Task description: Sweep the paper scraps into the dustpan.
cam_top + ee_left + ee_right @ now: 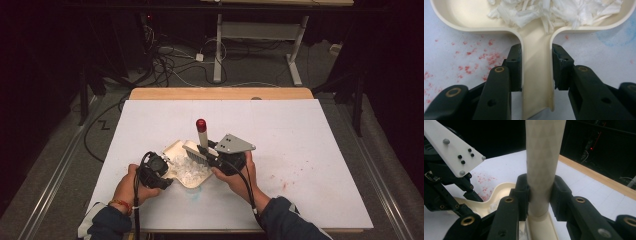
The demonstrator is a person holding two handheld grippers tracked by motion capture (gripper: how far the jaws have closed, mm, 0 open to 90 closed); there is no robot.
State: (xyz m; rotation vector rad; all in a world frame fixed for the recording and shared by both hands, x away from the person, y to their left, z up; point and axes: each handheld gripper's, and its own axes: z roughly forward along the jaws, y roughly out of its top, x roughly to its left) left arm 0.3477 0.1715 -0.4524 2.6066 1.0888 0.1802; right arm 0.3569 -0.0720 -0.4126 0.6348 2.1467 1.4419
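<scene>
A: High view first. Landmark is the cream dustpan [176, 150], lying on the white table cover [300, 150] near the front edge, roughly mid-width.

B: Noted. What is in the pan?

A: A heap of white shredded paper [187, 170] in its bowl. The left gripper [159, 169] sits at the pan's left side, in the person's left hand [131, 186]. The right gripper [209, 152] is at the pan's right, holding a small brush [201, 134] whose bristle head rests over the paper; the handle stands up from the pan and ends in a red cap.

B: Left gripper view?

A: Jaws closed partway onto the dustpan handle [536, 75], one pad touching each side wall. The handle runs up between them to the bowl, where the shreds [554, 12] lie. Red specks [481, 57] mark the table cover left of the handle; a faint blue smear [616, 37] lies to its right.

B: Right gripper view?

A: Jaws clamped on the pale round brush handle [541, 165], which rises upright between the pads. The dustpan rim [496, 192] shows left of and below the handle, with the left gripper [469, 193] beside it. Wooden table edge [596, 177] lies beyond.
</scene>
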